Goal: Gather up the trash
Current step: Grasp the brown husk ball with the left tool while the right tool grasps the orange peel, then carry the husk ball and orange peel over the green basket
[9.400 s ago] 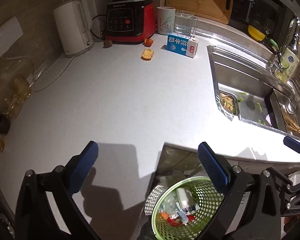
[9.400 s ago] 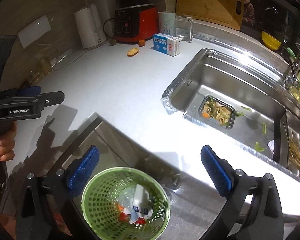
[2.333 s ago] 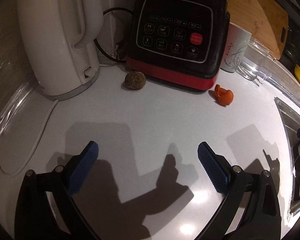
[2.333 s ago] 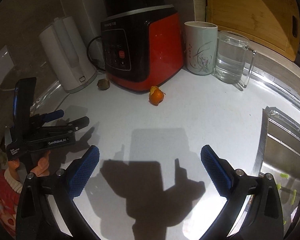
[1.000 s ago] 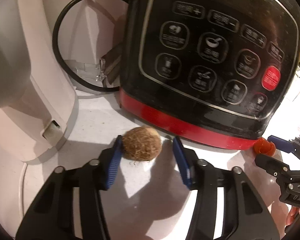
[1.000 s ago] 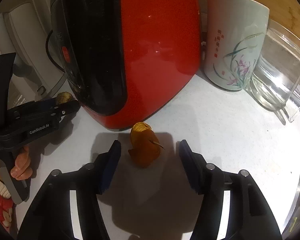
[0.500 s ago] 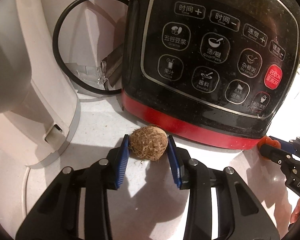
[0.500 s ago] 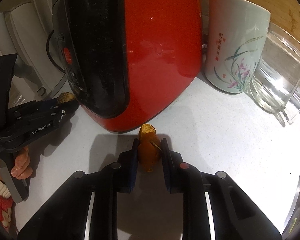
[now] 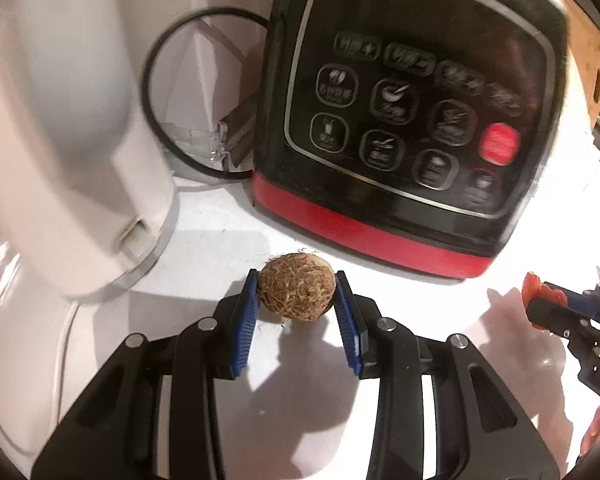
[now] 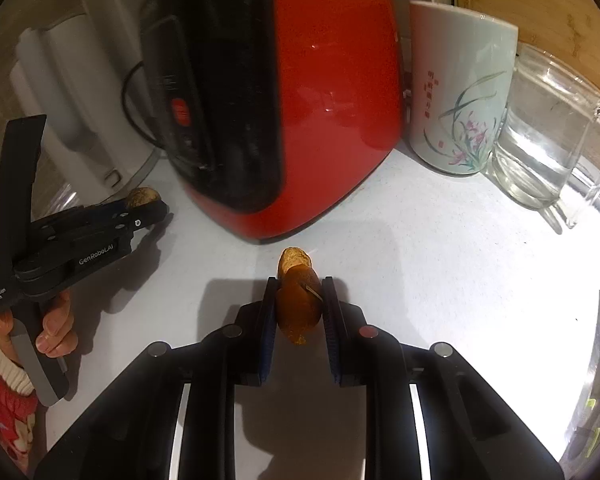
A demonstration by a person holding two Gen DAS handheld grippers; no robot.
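My left gripper (image 9: 297, 304) is shut on a brown fuzzy round scrap (image 9: 298, 291) and holds it just above the white counter, in front of the red and black blender (image 9: 412, 120). It also shows in the right wrist view (image 10: 142, 197). My right gripper (image 10: 299, 312) is shut on an orange peel (image 10: 298, 300), lifted off the counter by the blender's red side (image 10: 324, 92). The peel also shows at the right edge of the left wrist view (image 9: 538, 292).
A white kettle (image 9: 60, 128) stands left of the blender, with a black cord (image 9: 172, 92) between them. A white flowered cup (image 10: 460, 92) and a glass jug (image 10: 544, 128) stand right of the blender. A wooden board (image 10: 540, 4) leans behind.
Both grippers have closed on their scraps and lifted them off the counter, drawing back a little from the blender.
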